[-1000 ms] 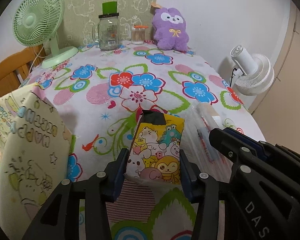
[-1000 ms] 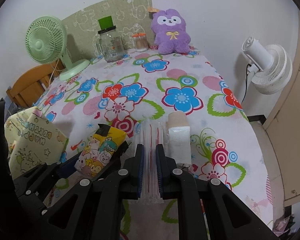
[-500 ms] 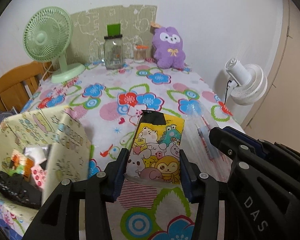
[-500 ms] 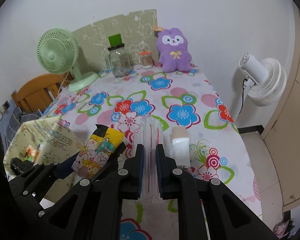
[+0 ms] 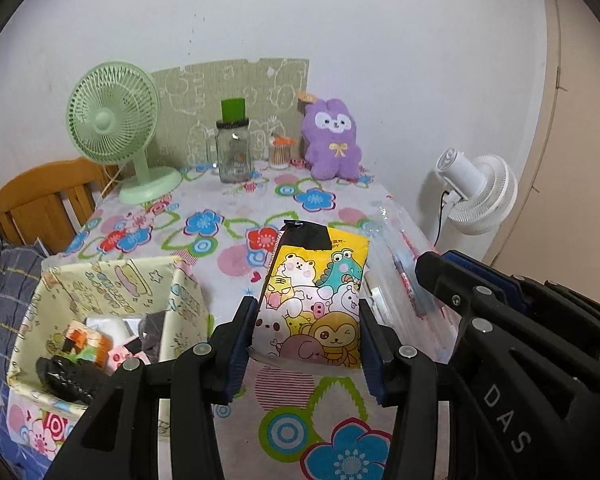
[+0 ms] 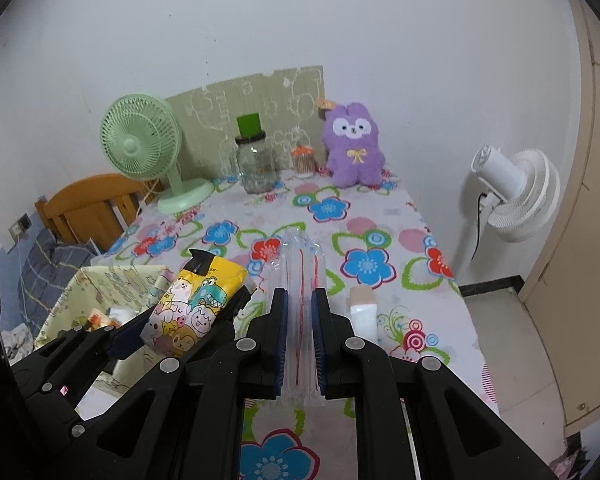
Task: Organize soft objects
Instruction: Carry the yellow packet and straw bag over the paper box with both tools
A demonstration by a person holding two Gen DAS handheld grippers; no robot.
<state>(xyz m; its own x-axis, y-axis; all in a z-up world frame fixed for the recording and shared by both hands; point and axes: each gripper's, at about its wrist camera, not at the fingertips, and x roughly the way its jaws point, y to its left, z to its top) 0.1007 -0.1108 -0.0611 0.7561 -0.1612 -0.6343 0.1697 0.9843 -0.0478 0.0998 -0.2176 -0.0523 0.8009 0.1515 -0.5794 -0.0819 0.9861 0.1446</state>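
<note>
My left gripper is shut on a yellow cartoon-animal packet, held above the floral table. The same yellow packet shows at the left of the right wrist view. My right gripper is shut on a clear plastic pack with red stripes, also seen as the clear pack beside the left gripper. A pale patterned fabric box stands at the table's near left with several small items inside. A small white and beige roll lies on the table right of my right gripper.
At the back of the floral table stand a green fan, a glass jar with green lid, a small cotton swab jar and a purple plush bunny. A white fan stands right of the table, a wooden chair left.
Both grippers have risen together with their packs and tipped so more of the wall shows. The fabric box's inside has come into view at the left.
</note>
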